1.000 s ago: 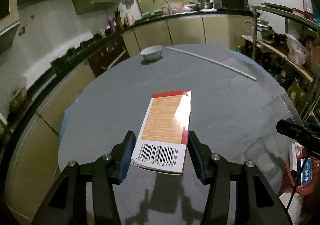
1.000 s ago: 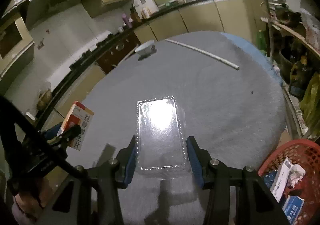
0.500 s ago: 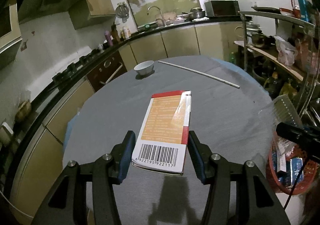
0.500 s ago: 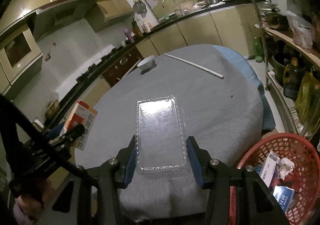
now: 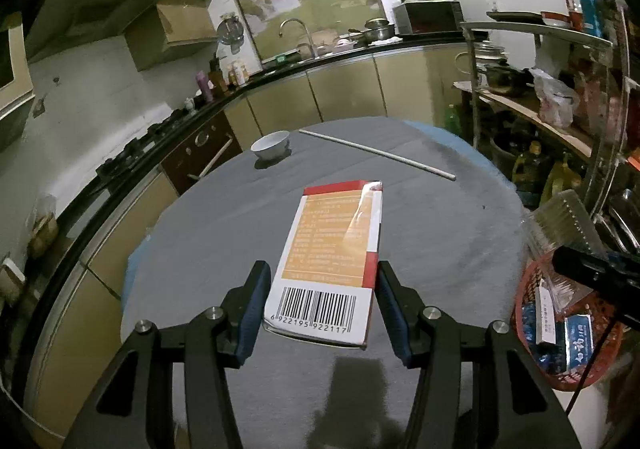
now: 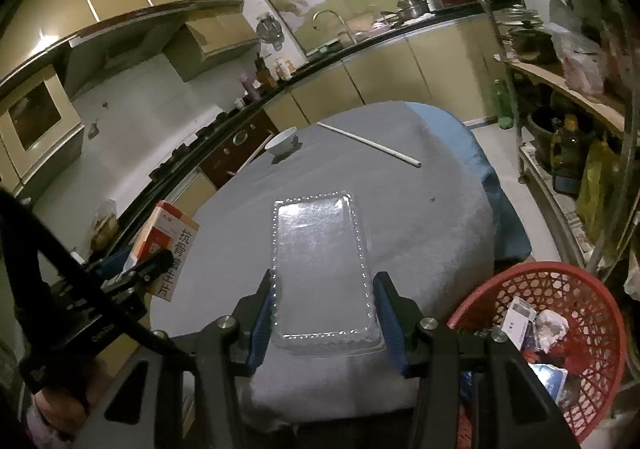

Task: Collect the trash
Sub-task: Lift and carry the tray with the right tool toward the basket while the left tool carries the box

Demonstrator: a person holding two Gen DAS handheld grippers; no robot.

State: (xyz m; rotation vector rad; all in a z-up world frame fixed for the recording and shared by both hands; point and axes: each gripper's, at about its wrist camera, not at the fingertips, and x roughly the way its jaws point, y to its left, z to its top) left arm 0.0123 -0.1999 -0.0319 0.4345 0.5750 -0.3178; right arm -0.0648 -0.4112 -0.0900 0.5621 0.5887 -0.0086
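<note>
Both claws are loaded and lifting away from the table! Nearest the lens, bottom centre of the left wrist view, the left gripper [image 5: 318, 305] sits clamped on the orange-and-white carton [image 5: 334, 261], barcode end toward the camera, pads pressing both long edges. Same spot in the right wrist view: the right gripper [image 6: 324, 313] is clamped on the clear plastic tray [image 6: 320, 269], jaws squeezing its crimped sides. Compared with a second ago, the grey-covered table [image 5: 420, 229] has dropped back and shrunk in both views, and the red basket [image 6: 568, 285] has swung far more fully into the lower right, so I'd judge both pieces are on their way to the drop. The right view gives what the left cannot: the basket's open mouth with packets already inside, and the carton's printed front at middle left. The left view shows only a slice of basket at its right edge, behind the other gripper. Farther back, the white bowl [image 5: 271, 143] and a long white rod [image 5: 376, 154] remain on the table.
</note>
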